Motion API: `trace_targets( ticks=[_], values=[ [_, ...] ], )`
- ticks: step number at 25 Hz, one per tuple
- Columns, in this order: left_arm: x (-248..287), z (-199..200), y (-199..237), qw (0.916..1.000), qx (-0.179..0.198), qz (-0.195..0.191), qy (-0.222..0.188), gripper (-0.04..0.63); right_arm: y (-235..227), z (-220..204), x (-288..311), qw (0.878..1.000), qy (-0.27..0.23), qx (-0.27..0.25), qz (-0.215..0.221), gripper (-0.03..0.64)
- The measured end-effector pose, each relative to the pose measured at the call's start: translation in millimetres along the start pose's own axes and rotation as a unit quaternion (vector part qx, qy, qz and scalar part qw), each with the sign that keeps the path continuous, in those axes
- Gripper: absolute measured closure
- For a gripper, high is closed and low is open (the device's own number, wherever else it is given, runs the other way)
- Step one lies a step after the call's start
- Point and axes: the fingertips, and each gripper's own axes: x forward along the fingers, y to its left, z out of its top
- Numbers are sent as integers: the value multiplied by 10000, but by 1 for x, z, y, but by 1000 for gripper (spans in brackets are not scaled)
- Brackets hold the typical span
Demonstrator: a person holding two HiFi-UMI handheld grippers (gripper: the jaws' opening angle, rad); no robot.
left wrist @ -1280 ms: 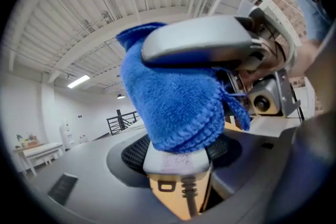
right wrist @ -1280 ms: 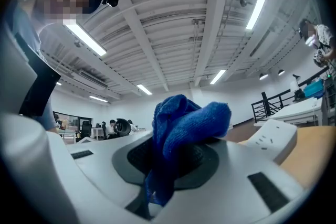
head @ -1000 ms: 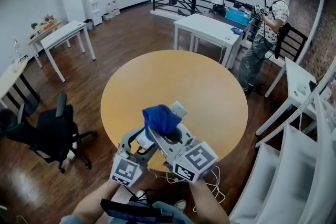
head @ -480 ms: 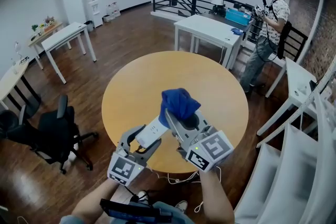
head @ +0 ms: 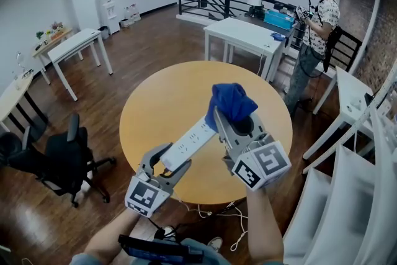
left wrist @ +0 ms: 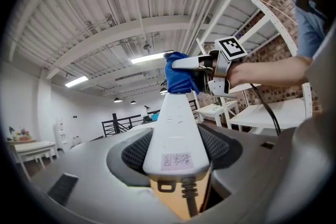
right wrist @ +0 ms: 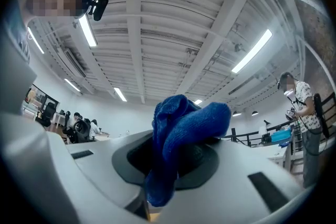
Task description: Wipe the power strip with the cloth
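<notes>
Strip and cloth held up over the round table point(head: 161, 96), meeting at the strip's far end.

The left gripper point(head: 169, 162) has its jaws closed on the near, cord end of the white power strip point(head: 190, 142), which points up and away toward the right gripper point(head: 231, 122). That gripper's jaws pinch a bunched blue cloth point(head: 231, 102); the cloth bulges out past them and lies against the strip's far end. A cord point(left wrist: 190, 202) leaves the strip's near end, between the left jaws.
</notes>
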Motion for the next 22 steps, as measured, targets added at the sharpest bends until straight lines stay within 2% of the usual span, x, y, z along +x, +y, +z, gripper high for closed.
trace_targets(
  ticks=[15, 22],
  values=[
    [5, 8, 4, 9998, -197, 1, -57, 308, 19, 4, 0, 9998, -70, -23, 210, 557],
    [6, 11, 4, 9999, -156, 9, -50, 308, 38, 0, 2, 9992, -74, 61, 387, 557]
  ],
)
